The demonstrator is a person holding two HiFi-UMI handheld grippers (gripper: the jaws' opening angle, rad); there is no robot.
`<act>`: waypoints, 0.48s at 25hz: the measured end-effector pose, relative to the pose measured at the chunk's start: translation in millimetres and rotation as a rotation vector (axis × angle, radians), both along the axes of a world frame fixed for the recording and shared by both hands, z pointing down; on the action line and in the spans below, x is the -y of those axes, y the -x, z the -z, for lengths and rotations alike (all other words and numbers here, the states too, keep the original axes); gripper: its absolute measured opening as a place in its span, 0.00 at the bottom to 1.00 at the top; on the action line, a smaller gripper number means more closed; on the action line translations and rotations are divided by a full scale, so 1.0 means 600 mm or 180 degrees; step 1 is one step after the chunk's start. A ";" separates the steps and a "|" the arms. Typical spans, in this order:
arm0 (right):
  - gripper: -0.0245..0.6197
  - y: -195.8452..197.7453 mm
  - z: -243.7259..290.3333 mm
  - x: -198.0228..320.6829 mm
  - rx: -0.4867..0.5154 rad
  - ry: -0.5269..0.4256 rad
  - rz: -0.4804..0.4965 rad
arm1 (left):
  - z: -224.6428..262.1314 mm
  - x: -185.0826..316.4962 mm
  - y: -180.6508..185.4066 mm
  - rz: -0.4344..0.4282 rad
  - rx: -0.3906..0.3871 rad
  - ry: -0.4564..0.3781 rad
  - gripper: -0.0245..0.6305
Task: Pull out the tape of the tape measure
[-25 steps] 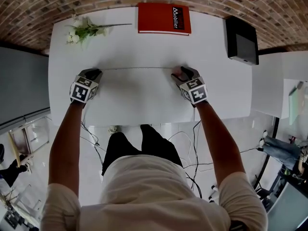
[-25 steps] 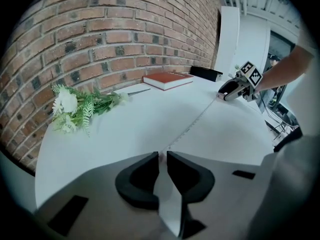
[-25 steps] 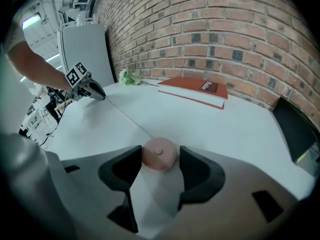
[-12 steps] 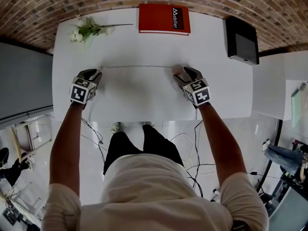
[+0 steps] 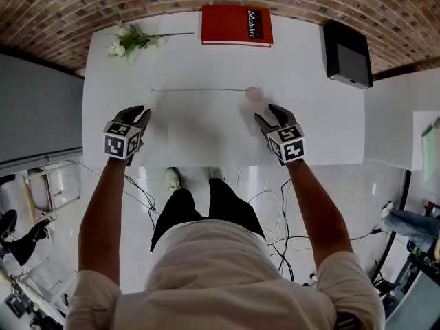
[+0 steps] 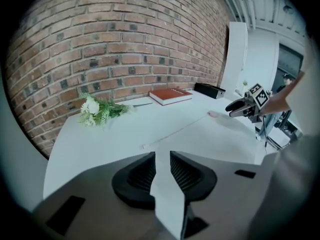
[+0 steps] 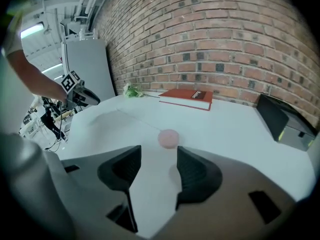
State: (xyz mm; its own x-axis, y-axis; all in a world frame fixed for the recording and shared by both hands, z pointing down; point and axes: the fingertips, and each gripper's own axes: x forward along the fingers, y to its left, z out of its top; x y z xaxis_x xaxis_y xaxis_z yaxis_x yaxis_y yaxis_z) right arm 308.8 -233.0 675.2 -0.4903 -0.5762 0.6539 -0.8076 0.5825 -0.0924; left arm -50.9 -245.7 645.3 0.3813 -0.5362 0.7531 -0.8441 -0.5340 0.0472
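Pink and round, the case (image 5: 254,93) sits on the white table (image 5: 323,143), right of the middle and about halfway between the near and far edges. From it the tape (image 5: 199,90) lies flat, running straight left, parallel to the far edge, with its free end short of the left edge.

Both tools hang over the near edge, apart from the tape. The left gripper (image 5: 139,113) has just sprung wide and eased in a little; its jaws stand spread with only bare table between them. The right gripper (image 5: 270,115) is also spread and empty, with the case just beyond its tips.

The tape's long axis runs across both tools' line of aim. Its free end lies ahead of the left gripper and slightly inward, and the case lies ahead of the right one. The pull looks done. Any further draw would suit the left on the end, moving left, with the right steadying the case.
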 end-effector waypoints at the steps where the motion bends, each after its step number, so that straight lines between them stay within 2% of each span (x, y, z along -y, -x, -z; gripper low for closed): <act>1: 0.38 -0.001 0.003 -0.011 0.0012 -0.0010 -0.0045 | 0.004 -0.011 -0.004 0.0012 -0.0034 -0.0017 0.17; 4: 0.27 0.000 0.018 -0.046 0.0033 -0.0045 -0.0214 | 0.022 -0.043 -0.015 -0.0008 -0.0119 -0.0092 0.13; 7: 0.04 0.007 0.038 -0.086 0.0031 -0.0051 -0.0373 | 0.039 -0.075 -0.028 -0.0036 -0.0230 -0.0133 0.08; 9: 0.04 0.017 0.056 -0.119 0.0070 -0.0032 -0.0466 | 0.051 -0.107 -0.040 -0.0073 -0.0343 -0.0126 0.03; 12: 0.04 0.042 0.086 -0.180 0.0144 -0.0009 -0.0579 | 0.080 -0.163 -0.059 -0.0246 -0.0599 -0.0112 0.03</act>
